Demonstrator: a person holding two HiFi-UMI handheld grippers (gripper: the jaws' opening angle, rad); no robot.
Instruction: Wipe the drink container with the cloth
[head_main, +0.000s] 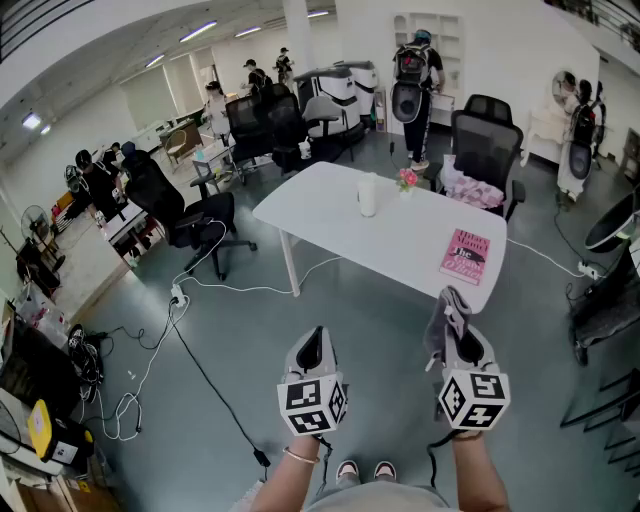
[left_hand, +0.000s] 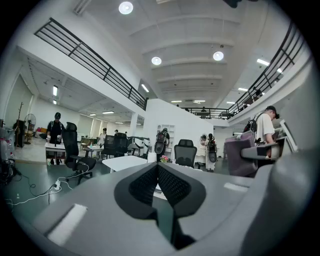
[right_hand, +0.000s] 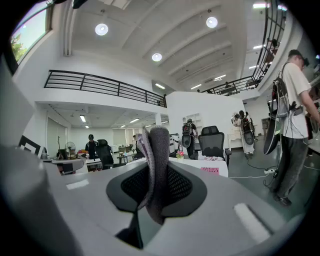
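Left hand-held gripper (left_hand: 158, 169): we see its jaws pressed together with nothing between them; it is held about level above the floor (head_main: 380, 310)
Right hand-held gripper (right_hand: 159, 172): we see its jaws clamped on the cloth (right_hand: 159, 150)
Cloth: grey; one fold stands up out of the jaws and a shorter end hangs below them
Container (head_main: 368, 194): white and upright on the tabletop (head_main: 420, 235), towards its far edge, well apart from both grippers
Flowers (head_main: 406, 179): a small pink bunch just beside the container, to its right in our head view
Book (head_main: 466, 256): pink, lying flat near the tabletop's right end, on the side closer to us
Chair (head_main: 485, 140): black, behind the tabletop's right end; a pink bundle (head_main: 472, 190) lies on its seat
Marker cubes (head_main: 312, 403): one on each gripper, at the end closest to us
Cable (head_main: 240, 288): white, running over the floor from under the tabletop to a power strip (head_main: 178, 296) on the left
People: we see several standing or seated among desks and black chairs at the far side of the room
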